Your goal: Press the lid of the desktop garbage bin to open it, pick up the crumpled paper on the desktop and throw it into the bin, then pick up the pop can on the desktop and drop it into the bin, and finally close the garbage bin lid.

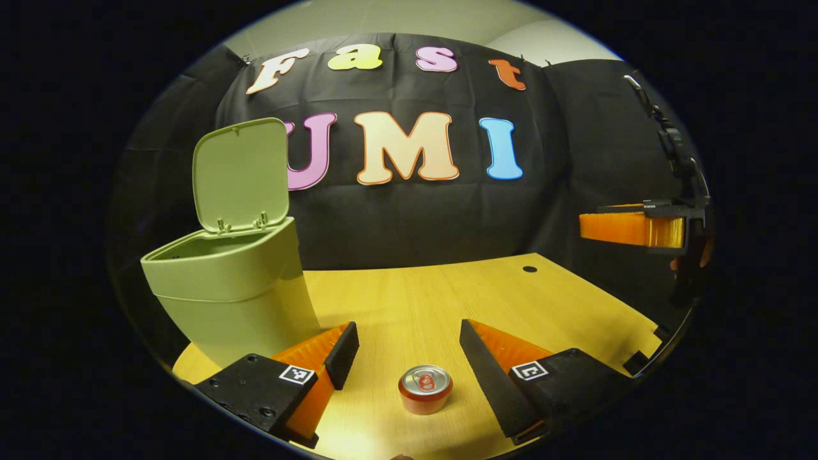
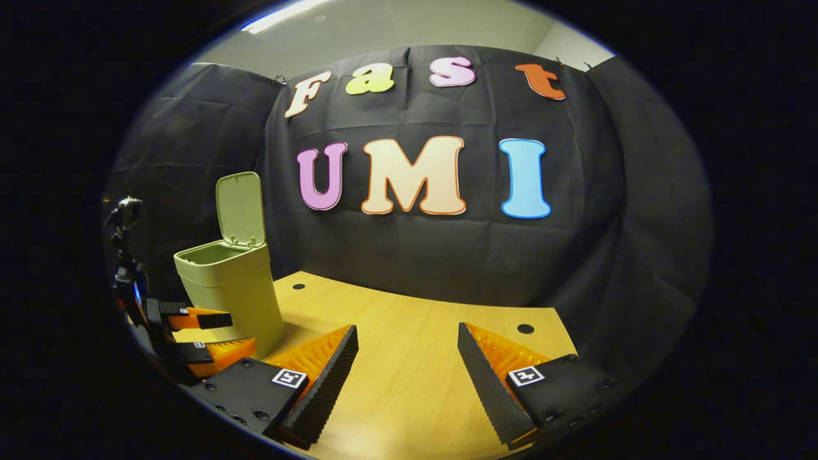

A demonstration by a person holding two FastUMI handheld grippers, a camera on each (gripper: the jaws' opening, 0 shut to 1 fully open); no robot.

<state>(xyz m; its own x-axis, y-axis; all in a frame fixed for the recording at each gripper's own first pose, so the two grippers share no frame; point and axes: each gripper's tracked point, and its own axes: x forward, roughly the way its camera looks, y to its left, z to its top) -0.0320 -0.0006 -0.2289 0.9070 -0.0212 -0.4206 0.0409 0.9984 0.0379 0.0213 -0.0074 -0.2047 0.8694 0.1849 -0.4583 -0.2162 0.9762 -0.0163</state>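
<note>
— Where's everything on the pale wooden desk?
— Tall green plastic bin, lid up, far left. The small red pop can stands upright between the left gripper's wide-spread fingers, untouched.
— And the right gripper?
— Spread wide too (holding nothing).

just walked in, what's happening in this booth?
A person is clearing a desk into a green bin using two grippers. The bin's lid stands open. The pop can sits upright on the wooden table, between the open fingers of the left hand-held gripper, not yet gripped. The right hand-held gripper is open too, holding nothing, over bare table. I see no crumpled paper on the desk.
</note>
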